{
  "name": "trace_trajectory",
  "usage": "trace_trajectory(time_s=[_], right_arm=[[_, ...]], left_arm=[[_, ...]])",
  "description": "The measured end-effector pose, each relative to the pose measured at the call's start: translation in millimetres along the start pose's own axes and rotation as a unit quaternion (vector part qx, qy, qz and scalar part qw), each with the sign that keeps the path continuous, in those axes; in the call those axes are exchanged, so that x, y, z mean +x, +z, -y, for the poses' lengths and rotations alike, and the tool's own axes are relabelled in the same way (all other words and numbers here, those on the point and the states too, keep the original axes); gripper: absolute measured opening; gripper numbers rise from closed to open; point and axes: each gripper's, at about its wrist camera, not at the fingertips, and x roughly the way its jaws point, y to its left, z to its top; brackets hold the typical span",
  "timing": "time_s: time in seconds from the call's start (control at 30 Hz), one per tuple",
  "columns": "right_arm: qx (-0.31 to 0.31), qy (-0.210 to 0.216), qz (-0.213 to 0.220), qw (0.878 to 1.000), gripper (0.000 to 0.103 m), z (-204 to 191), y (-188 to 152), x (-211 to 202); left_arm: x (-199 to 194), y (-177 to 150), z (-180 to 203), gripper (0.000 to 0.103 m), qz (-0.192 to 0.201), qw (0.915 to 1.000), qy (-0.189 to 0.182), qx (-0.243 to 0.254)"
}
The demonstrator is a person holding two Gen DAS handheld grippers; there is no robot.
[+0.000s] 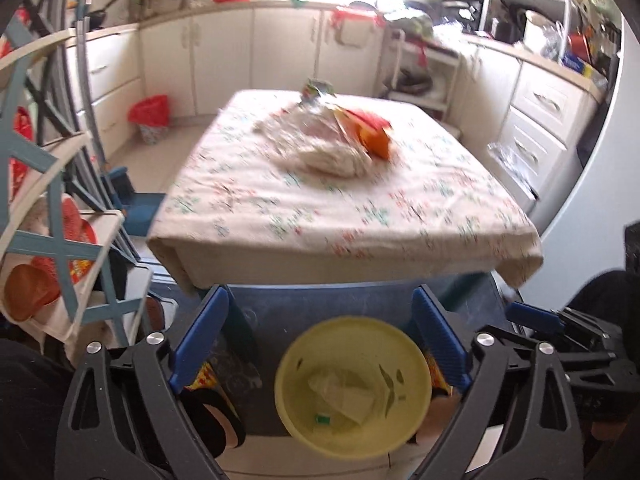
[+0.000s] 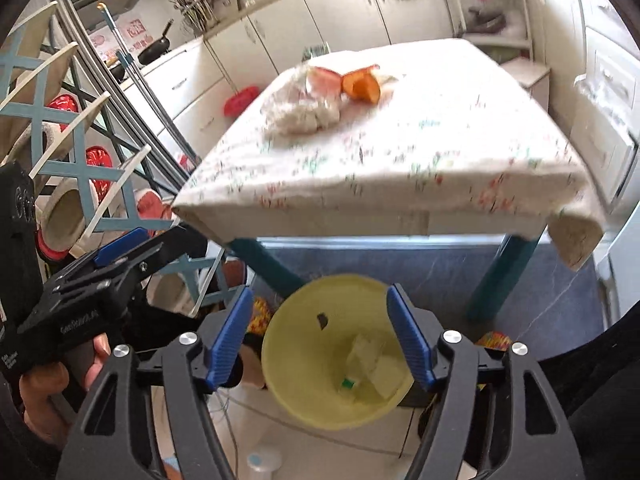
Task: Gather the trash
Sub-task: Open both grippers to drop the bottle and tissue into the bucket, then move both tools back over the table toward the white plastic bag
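Note:
A yellow bin [image 1: 352,332] stands on the floor just in front of the table, with crumpled paper and wrappers [image 1: 344,396] in its bottom. My left gripper [image 1: 320,300] hangs open above it, nothing between its blue fingers. In the right wrist view the same bin [image 2: 304,344] lies under my right gripper [image 2: 319,292], also open and empty. On the floral tablecloth [image 1: 360,216] lie a crumpled clear plastic bag [image 1: 320,152] and an orange-red wrapper [image 1: 368,132]; from the right wrist the bag [image 2: 300,112] and wrapper [image 2: 360,84] sit at the far side.
A small green packet [image 1: 316,88] lies at the table's far edge. A red-lined bin [image 1: 150,118] stands by the back cabinets. A blue-and-white rack [image 1: 52,200] crowds the left. Teal table legs [image 2: 264,260] flank the yellow bin, and slippered feet [image 1: 212,412] stand beside it.

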Motion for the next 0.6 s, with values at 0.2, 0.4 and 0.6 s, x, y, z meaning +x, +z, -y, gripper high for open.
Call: trace_trajectory(time_s=[0.2, 0.4, 0.6], right_arm=[[-0.031, -0.009, 0.036, 0.999, 0.075, -13, 3, -9], [-0.05, -0.014, 0.064, 0.997, 0.076, -20, 6, -15], [-0.062, -0.02, 0.086, 0.994, 0.077, -24, 7, -22]], left_arm=[[-13, 6, -14, 0.094, 0.045, 0.9978, 0.032, -0.036], [-21, 9, -21, 0.095, 0.076, 0.9944, 0.058, -0.047], [-25, 10, -17, 0.095, 0.09, 0.9932, 0.065, -0.035]])
